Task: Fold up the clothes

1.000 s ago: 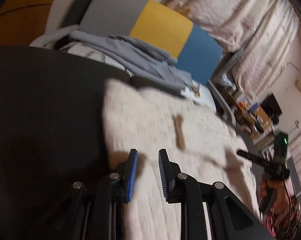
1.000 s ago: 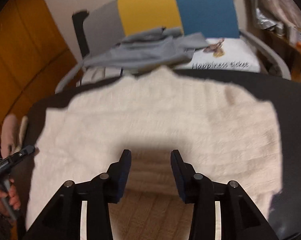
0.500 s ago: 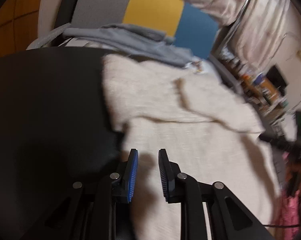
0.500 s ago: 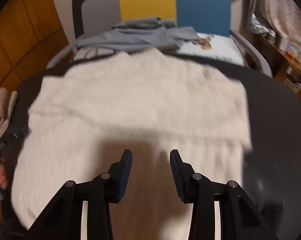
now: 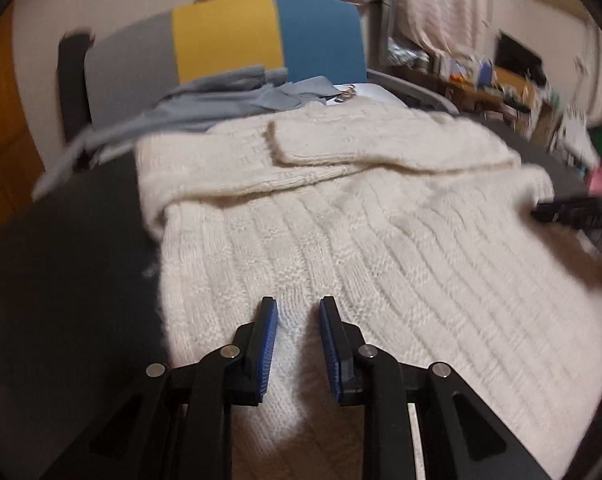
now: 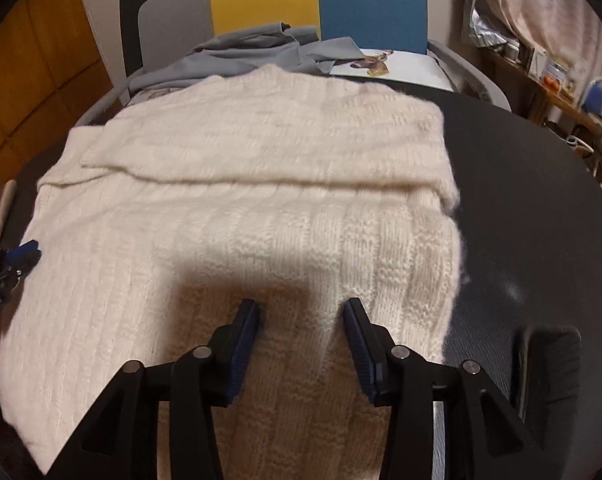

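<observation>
On the round black worktop (image 6: 521, 184) before us lies a cream knitted sweater (image 6: 261, 208), sleeves folded across its upper part, and our left gripper (image 5: 297, 332) and right gripper (image 6: 303, 330) hang over its near hem, each with fingers spread and empty.

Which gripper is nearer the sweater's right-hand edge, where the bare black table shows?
Right. The right gripper hangs over the sweater beside that edge; the left gripper is near the opposite edge.
</observation>
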